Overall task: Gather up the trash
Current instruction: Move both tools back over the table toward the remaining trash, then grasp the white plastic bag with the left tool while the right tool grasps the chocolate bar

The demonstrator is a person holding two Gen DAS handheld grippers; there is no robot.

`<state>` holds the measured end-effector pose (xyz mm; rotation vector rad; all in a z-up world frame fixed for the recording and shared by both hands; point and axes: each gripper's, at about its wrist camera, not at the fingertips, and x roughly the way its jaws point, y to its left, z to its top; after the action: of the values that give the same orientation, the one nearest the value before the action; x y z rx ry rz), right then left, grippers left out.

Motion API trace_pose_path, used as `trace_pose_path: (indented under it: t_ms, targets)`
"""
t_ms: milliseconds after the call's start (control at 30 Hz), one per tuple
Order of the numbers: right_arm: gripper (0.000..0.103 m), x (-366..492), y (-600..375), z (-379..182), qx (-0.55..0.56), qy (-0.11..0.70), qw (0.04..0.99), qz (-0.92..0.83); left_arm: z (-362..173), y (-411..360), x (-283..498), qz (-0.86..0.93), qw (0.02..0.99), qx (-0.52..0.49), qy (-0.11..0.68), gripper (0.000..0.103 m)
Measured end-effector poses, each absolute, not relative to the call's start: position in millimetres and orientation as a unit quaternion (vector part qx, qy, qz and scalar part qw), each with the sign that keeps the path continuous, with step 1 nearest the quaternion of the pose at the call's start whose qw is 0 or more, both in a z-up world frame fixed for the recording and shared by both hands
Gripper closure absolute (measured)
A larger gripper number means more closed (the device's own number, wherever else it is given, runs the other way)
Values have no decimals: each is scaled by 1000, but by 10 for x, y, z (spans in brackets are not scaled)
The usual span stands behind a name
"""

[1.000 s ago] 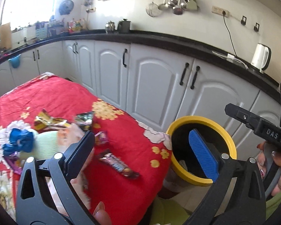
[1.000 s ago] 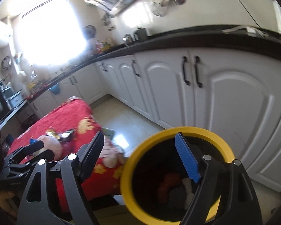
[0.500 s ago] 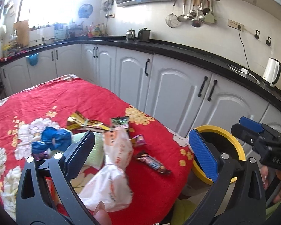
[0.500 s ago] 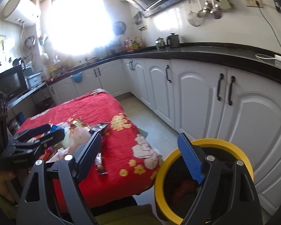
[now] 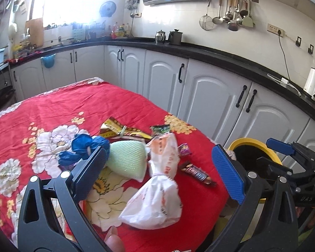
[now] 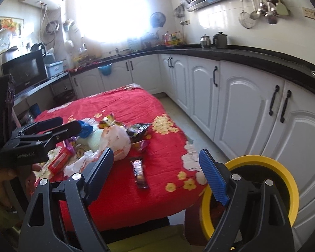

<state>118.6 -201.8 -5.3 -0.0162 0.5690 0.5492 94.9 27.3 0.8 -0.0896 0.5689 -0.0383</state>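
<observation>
Trash lies on a red flowered tablecloth point(image 5: 52, 109): a knotted white plastic bag point(image 5: 157, 189), a pale green mesh wad point(image 5: 128, 157), a crumpled blue bag point(image 5: 82, 149), a gold wrapper point(image 5: 119, 129), a green snack packet point(image 5: 160, 129) and a dark chocolate-bar wrapper point(image 5: 197, 174). My left gripper point(image 5: 159, 172) hovers open over the near side of the pile, touching nothing. A yellow-rimmed bin point(image 6: 283, 178) stands by the table's right corner. Beside it my right gripper point(image 6: 157, 172) is open and empty, facing the bar wrapper point(image 6: 139, 174) and the white bag point(image 6: 115, 140).
White cabinets point(image 5: 216, 96) under a black counter point(image 5: 220, 56) run along the back and right, with a strip of tiled floor point(image 6: 178, 109) between them and the table. A red packet point(image 6: 59, 161) lies near the left gripper point(image 6: 71, 124). A microwave point(image 6: 25, 69) sits far left.
Both grippers have swung left, from the bin toward the table. The right one was above the bin's mouth and now faces the tablecloth. The white bag has come fully into the left view.
</observation>
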Motion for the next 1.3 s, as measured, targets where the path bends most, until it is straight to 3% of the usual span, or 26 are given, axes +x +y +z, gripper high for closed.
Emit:
trace_pose_path:
  t_ms: [233,767,1000,1133,1233,1300]
  targets:
    - [23,1230,-1797,-217,-34,304,907,289,-172,407,918,-28,949,-51,311,11]
    - [53,1628,-1419,-839,-65,393,863,312,-582,343,1034,-71,922,-71,375,11]
    - [64,1713,-1400,-939,-67,403,858,310,-749,263,1119,-71,912,-61,398,11]
    - [75,1739,-1415,-1003,-66,407,857,308,-818,259,1157,-68,909,-63,407,11]
    - [80,1745,-1434,-1023,-62,405,859,307,-873,287,1178,-63,906,-67,414,24]
    - [82,1741,-1462,-1030,-56,405,860,306,-914,294,1190,-61,902,-70,421,27]
